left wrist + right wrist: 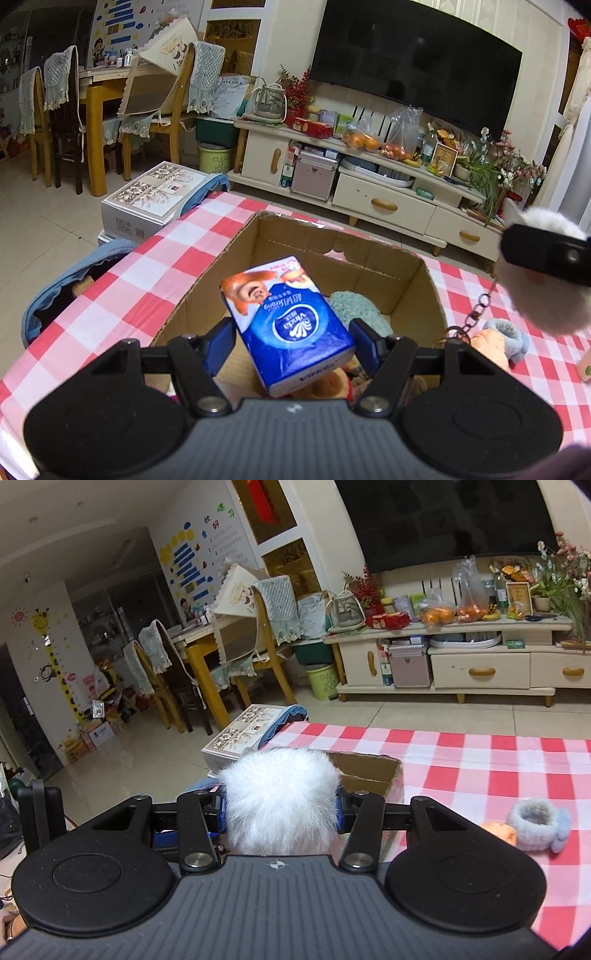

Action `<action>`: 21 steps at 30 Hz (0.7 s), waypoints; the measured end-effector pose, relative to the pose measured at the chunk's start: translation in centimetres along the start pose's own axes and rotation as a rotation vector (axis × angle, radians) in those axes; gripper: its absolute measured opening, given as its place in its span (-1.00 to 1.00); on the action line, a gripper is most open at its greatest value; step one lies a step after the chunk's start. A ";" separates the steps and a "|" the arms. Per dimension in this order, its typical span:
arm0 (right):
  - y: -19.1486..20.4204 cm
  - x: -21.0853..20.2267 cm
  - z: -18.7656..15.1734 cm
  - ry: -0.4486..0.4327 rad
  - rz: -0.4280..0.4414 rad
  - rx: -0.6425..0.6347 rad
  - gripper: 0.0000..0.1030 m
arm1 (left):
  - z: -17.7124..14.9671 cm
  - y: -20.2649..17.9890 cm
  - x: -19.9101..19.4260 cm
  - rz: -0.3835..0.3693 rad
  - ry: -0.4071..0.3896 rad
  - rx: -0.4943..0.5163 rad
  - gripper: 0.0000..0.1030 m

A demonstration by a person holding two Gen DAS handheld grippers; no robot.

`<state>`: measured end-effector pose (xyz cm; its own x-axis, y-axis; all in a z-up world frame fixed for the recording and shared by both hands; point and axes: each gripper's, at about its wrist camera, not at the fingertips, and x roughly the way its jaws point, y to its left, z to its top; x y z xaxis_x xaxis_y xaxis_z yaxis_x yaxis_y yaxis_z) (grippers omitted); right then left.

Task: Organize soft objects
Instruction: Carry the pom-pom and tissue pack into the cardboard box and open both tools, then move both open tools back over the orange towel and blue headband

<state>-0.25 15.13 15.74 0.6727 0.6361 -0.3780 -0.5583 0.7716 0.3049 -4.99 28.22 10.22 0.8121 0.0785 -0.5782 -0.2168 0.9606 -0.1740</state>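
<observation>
The surface (122, 280) wears a red-and-white checked cloth. An open cardboard box (295, 242) stands on it straight ahead of the left fingers, partly under them. To the right of those fingers, beside the box, a grey-blue fuzzy band (535, 821) and an orange plush toy (498, 832) lie touching each other on the cloth.

Tissue pack (291, 325): glossy blue plastic film, smooth. Pompom (282, 797): white, long fluffy fur. Box (424, 291): matt brown corrugated cardboard. Worktop (147, 273) cover: smooth checked cloth. Left tool (291, 345): matt black plastic, metal screws.
</observation>
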 end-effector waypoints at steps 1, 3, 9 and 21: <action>0.1 0.5 0.0 0.006 -0.002 -0.007 0.17 | 0.0 0.1 0.2 0.001 0.003 0.000 0.30; 0.3 1.1 -0.2 0.016 -0.008 -0.022 0.17 | 0.1 0.1 0.6 0.003 0.008 0.001 0.30; 0.6 2.9 -0.3 0.034 -0.024 -0.013 0.62 | 0.3 0.1 1.9 0.017 0.026 -0.008 0.32; -0.6 -1.0 -1.3 -0.039 -0.108 0.053 0.98 | 0.3 -1.2 -0.4 0.035 -0.025 0.006 0.75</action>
<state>-1.23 14.06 14.79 0.7465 0.5479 -0.3776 -0.4556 0.8345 0.3101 -4.85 27.14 10.91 0.8172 0.1190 -0.5639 -0.2426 0.9586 -0.1493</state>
